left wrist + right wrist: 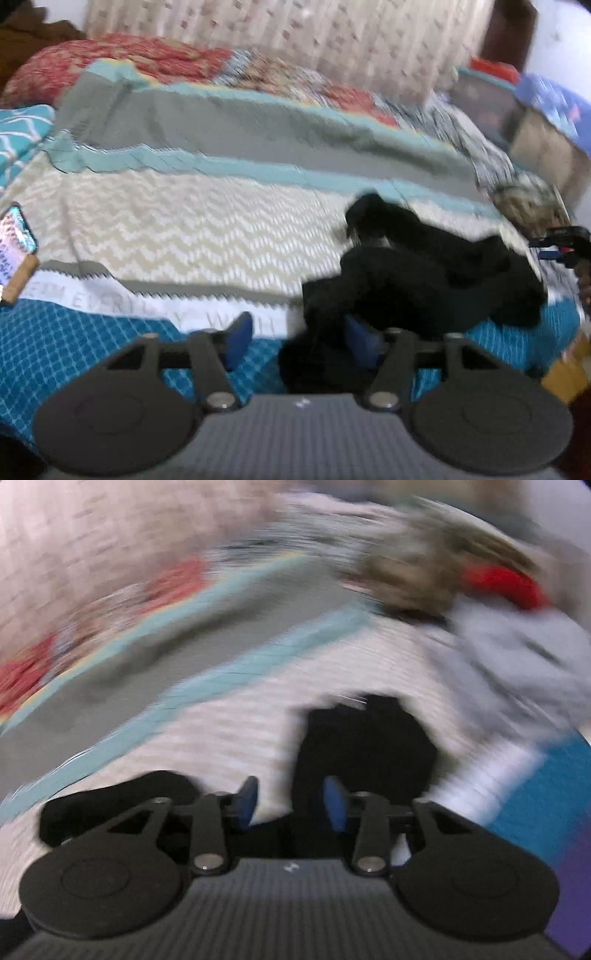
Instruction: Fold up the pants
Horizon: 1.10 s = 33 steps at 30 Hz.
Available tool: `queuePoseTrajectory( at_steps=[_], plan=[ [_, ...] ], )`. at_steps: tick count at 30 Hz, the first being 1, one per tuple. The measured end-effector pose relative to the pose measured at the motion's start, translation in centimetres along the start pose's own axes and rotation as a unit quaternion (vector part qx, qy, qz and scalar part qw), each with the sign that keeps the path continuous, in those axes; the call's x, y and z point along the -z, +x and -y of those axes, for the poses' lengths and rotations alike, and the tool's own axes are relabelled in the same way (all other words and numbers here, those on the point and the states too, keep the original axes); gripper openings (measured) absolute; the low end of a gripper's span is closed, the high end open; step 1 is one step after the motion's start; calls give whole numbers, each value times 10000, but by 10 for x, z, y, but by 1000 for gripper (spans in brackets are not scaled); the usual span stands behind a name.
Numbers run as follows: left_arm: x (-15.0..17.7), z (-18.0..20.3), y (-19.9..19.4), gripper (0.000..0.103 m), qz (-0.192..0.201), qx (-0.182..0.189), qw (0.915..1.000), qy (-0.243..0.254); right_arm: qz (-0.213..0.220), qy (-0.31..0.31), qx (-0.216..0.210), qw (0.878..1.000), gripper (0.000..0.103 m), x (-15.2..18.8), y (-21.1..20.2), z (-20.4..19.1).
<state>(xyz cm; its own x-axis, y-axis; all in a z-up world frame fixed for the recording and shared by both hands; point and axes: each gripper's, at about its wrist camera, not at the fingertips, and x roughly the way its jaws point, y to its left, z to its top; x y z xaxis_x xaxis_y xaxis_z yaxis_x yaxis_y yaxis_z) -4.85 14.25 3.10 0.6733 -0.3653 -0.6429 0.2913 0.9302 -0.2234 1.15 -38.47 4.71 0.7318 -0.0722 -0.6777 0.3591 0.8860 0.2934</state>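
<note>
Black pants (417, 280) bunched in a heap on the bed (192, 229), near its right edge and toward the near edge, over the cream zigzag band of the bedspread and spilling onto the blue grid-patterned band. In the right wrist view the same dark cloth (364, 746) lying just ahead of the fingers, with another fold of it under the tool's left side; heavily blurred there.

Left gripper (297, 341): jaws parted about halfway. Right blue pad (360, 341) against or just in front of the edge of the pants; left pad clear of the cloth, over the bedspread. Not clamped on anything, as far as can be made out.

Right gripper (290, 803): jaws parted about halfway as well, 2 blue pads apart, dark cloth showing behind and between them, no pinch visible. Also glimpsed at the right edge of the left wrist view (561, 243).

Containers: none clearly made out; boxy dark and tan shapes (517, 118) at the far right corner of the bed, contents too blurred to tell.

Writing: grey capitals on the white strip of the bedspread (110, 299), only partly legible, something like "EVERY". Phone (16, 236) with a lit screen at the left edge of the bed, text unreadable.
</note>
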Motion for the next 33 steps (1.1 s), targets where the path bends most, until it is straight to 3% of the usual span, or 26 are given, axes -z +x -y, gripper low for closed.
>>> queuePoseTrajectory(
  at_steps=[2,3,6,7,10,12,13,14,15,17,19,22,25,27,28,31,33],
  plan=[
    [-5,7,1,67,73,45,10000,22,-114,-673,-508,9964,57,-7,18,-49],
    [-5,13,2,77,85,51,9999,104,-253,-1066,-767,9910,61,-7,28,-80],
    [-4,26,4,85,122,41,9988,474,-605,-2175,-1389,9642,76,7,65,-164],
    [-4,31,5,85,111,10,9981,604,-693,-2557,-1466,9531,81,13,81,-191],
    [-2,39,12,85,-23,-88,9973,730,-926,-3500,-1292,9232,80,39,129,-249],
    [-1,38,22,75,-119,-176,9970,751,-927,-3959,-850,9096,66,58,155,-272],
    [-1,39,27,69,-178,-255,9966,765,-990,-4051,-772,9056,47,59,169,-277],
    [-3,40,35,47,-265,-338,9960,778,-1031,-3885,-931,9109,13,51,175,-276],
    [-5,40,39,28,-324,-386,9958,765,-959,-3636,-979,9214,15,41,173,-269],
    [-11,36,45,14,-321,-448,9962,674,-587,-2989,-1098,9461,14,9,154,-244],
    [-19,28,40,13,-149,-422,9975,554,-111,-2047,-1261,9706,14,-32,124,-201],
    [-29,15,24,13,212,-283,9989,300,746,-767,-1119,9879,15,-79,76,-110],
    [-28,5,17,13,280,-244,9993,104,1195,301,-605,9905,18,-93,44,-17],
    [-22,4,20,13,132,-270,9995,76,1176,999,131,9879,20,-85,40,42],
    [-19,4,21,13,54,-297,9995,65,1099,1315,524,9838,23,-78,42,65],
    [-9,2,25,13,-162,-346,9993,0,839,2041,1540,9631,49,-45,48,122],
    [-6,-1,23,13,-194,-382,9991,-53,690,2354,1818,9522,48,-21,41,146]
  ],
)
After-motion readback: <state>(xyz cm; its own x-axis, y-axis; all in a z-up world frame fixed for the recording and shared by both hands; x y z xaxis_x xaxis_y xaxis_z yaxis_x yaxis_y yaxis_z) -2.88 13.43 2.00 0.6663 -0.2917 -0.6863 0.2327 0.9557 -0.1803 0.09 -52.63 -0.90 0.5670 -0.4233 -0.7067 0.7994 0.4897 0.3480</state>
